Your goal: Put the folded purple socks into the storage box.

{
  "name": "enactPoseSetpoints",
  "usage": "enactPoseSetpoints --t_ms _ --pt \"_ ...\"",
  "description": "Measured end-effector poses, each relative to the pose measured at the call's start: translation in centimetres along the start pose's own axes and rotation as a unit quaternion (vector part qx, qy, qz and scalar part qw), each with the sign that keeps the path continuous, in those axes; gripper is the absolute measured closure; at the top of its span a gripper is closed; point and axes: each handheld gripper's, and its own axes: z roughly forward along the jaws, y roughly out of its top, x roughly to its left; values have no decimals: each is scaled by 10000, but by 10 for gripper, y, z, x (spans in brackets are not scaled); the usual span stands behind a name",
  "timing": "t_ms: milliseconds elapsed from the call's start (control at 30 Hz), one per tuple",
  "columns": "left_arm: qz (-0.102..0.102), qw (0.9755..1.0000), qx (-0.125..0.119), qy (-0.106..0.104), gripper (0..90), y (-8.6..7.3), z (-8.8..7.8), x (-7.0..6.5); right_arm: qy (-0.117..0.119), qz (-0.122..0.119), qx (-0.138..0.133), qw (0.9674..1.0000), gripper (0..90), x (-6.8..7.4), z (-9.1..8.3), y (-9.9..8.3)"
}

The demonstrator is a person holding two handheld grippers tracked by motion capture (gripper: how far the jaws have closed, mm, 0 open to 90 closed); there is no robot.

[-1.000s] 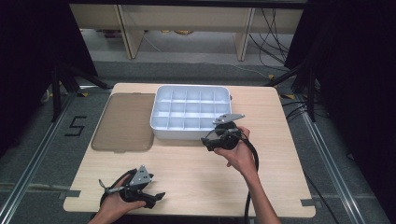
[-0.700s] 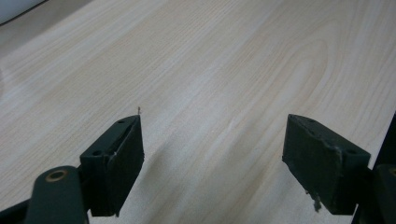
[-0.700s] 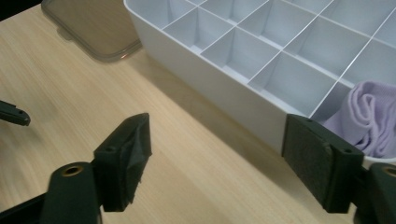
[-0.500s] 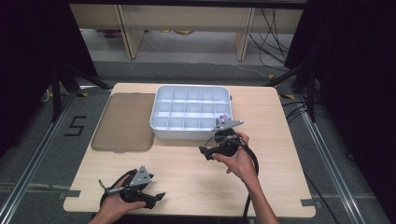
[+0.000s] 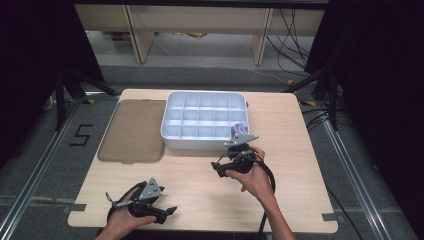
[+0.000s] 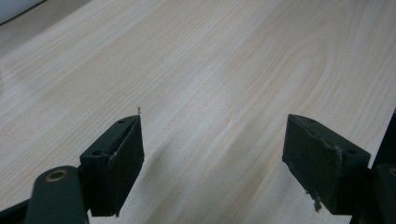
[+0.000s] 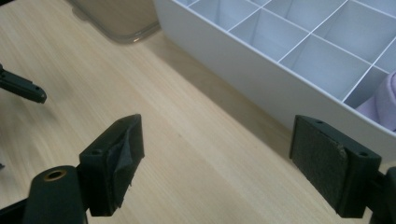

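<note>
A white compartment tray [image 5: 172,131] stands in the middle of the table, and a pale purple item [image 5: 240,127] lies in its front right cell. My right gripper [image 5: 218,167] hovers just in front of that corner. In the right gripper view it [image 7: 217,158] is open with only bare wood between the pads; its jaws have just been opening. The tray wall [image 7: 261,79] and the purple item [image 7: 383,100] lie to its upper right. My left gripper [image 5: 169,212] rests near the front left edge. It [image 6: 212,154] is open over bare tabletop.
A brown translucent lid [image 5: 132,131] lies flat to the left of the tray, its corner [image 7: 116,18] showing in the right gripper view. Several tray cells hold nothing. Cables trail from both grippers toward the table's [image 5: 300,190] near edge.
My right gripper has drawn back a little from the tray's front right corner toward the near edge. The left gripper has stayed put.
</note>
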Motion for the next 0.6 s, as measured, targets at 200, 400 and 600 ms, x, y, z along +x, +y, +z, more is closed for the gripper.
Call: enactPoseSetpoints --t_ms 200,400,600 --pt "65 10000 5 42 197 0 -1 1 41 -52 14 10000 190 3 -2 -5" --pt "-60 10000 -44 8 197 0 1 -1 97 -138 0 9999 187 4 0 -11" --pt "-63 10000 5 2 197 -1 1 0 108 -51 16 9999 188 6 -2 -17"
